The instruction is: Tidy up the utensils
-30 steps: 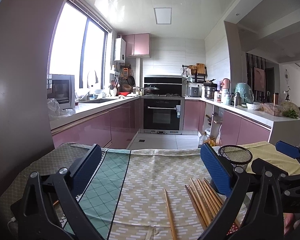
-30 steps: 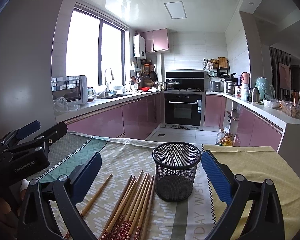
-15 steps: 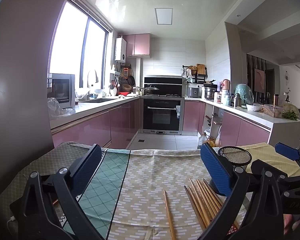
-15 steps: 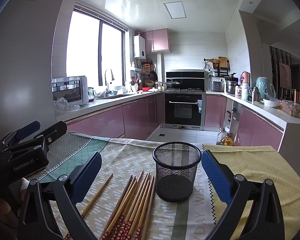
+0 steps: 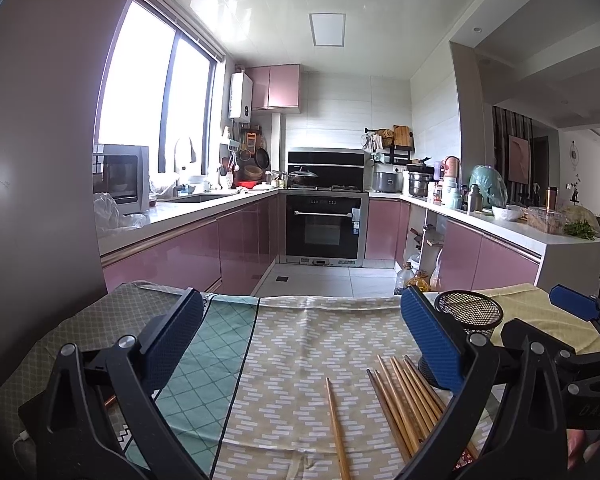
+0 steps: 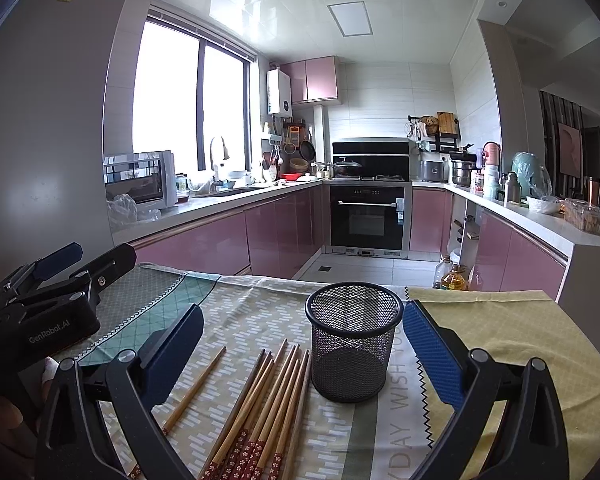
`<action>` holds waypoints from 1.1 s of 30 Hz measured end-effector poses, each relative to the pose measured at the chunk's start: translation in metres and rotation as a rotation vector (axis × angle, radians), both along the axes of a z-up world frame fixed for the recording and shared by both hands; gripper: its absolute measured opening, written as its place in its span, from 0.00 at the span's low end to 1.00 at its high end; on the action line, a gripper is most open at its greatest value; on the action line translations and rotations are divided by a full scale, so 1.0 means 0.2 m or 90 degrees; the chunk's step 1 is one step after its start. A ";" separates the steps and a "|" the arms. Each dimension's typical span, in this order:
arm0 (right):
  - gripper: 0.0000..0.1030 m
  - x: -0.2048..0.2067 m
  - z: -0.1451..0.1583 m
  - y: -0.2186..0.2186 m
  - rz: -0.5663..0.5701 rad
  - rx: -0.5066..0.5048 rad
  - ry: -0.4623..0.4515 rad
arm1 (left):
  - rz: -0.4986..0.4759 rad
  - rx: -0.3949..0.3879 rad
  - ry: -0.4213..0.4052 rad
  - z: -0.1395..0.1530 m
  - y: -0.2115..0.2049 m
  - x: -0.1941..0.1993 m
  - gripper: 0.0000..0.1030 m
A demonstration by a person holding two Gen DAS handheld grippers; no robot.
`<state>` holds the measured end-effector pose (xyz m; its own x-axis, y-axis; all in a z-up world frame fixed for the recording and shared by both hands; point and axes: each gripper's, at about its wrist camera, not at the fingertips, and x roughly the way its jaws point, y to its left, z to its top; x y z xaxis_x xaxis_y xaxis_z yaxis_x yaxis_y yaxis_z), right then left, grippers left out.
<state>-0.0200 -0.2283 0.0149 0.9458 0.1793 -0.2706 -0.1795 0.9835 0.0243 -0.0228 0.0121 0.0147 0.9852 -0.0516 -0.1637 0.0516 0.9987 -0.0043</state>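
Chopsticks (image 6: 268,404) lie in a loose bundle on a cloth-covered bench (image 6: 512,340) at the near edge of a kitchen with pink cabinets. They are wooden, and in the right wrist view their near ends show a red band with small white flowers. One single chopstick (image 6: 194,390) lies apart from the bundle, to its left, angled the same way. Just to the right of the bundle stands a black mesh cup (image 6: 354,346), upright, with nothing visible inside it. The nearest chopstick of the bundle lies just beside the cup's base.

The right gripper (image 6: 300,350) hovers above the bench, its blue-padded jaws wide apart and holding nothing; the cup and most of the bundle appear between them. The left gripper (image 5: 300,338) is also above the bench, further to the left, its jaws likewise wide apart and empty. In the left wrist view the single chopstick (image 5: 337,428) lies between its jaws, with the bundle (image 5: 406,404) near the right jaw and the cup (image 5: 469,314) partly hidden behind that jaw.

The cloth (image 5: 316,364) has a beige panel with white dashes in the middle, a teal diamond-patterned panel to the left and a yellow panel to the right. Behind the bench are a black oven (image 6: 366,218), a window (image 6: 188,100) and a microwave (image 6: 140,180) on the counter.
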 end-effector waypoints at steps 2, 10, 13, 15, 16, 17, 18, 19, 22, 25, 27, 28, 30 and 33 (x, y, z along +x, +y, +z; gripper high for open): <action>0.94 0.00 0.00 0.00 0.000 0.001 0.001 | -0.001 0.000 0.002 0.00 0.00 0.00 0.95; 0.94 0.00 -0.01 0.01 0.003 0.005 0.005 | -0.002 -0.002 0.008 -0.01 -0.01 0.00 0.95; 0.94 0.00 -0.01 0.01 0.004 0.005 0.008 | -0.003 -0.003 0.012 -0.01 -0.01 0.01 0.95; 0.94 0.01 -0.01 0.00 0.006 0.006 0.012 | -0.004 -0.004 0.016 -0.02 -0.01 0.01 0.95; 0.94 0.01 -0.01 -0.01 0.006 0.006 0.013 | -0.005 -0.004 0.019 -0.02 -0.01 0.01 0.95; 0.94 0.02 -0.02 0.00 0.007 0.006 0.013 | -0.004 -0.005 0.023 -0.02 0.00 0.02 0.95; 0.94 0.02 -0.02 -0.01 0.007 0.007 0.015 | -0.003 -0.005 0.024 -0.02 0.00 0.02 0.95; 0.94 0.02 -0.02 -0.01 0.008 0.006 0.017 | -0.003 -0.006 0.027 -0.02 0.00 0.03 0.95; 0.94 0.04 -0.03 -0.01 0.009 0.004 0.023 | -0.003 -0.007 0.034 -0.02 0.01 0.05 0.95; 0.94 0.05 -0.04 -0.02 0.013 0.002 0.034 | -0.005 -0.007 0.043 -0.02 0.01 0.06 0.95; 0.94 0.06 -0.05 -0.03 0.016 -0.003 0.049 | -0.009 -0.007 0.059 -0.02 0.02 0.08 0.95; 0.94 0.07 -0.06 -0.03 0.017 -0.004 0.058 | -0.011 -0.009 0.065 -0.02 0.02 0.08 0.95; 0.94 0.08 -0.08 -0.04 0.015 -0.005 0.071 | -0.010 -0.011 0.075 -0.03 0.03 0.10 0.95; 0.94 0.08 -0.10 -0.04 0.018 -0.006 0.092 | -0.020 -0.010 0.108 -0.06 0.04 0.13 0.95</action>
<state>-0.0030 -0.2371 -0.0051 0.8912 0.2030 -0.4057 -0.2032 0.9782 0.0431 0.0037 0.0199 0.0021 0.9416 -0.0852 -0.3258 0.0794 0.9964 -0.0312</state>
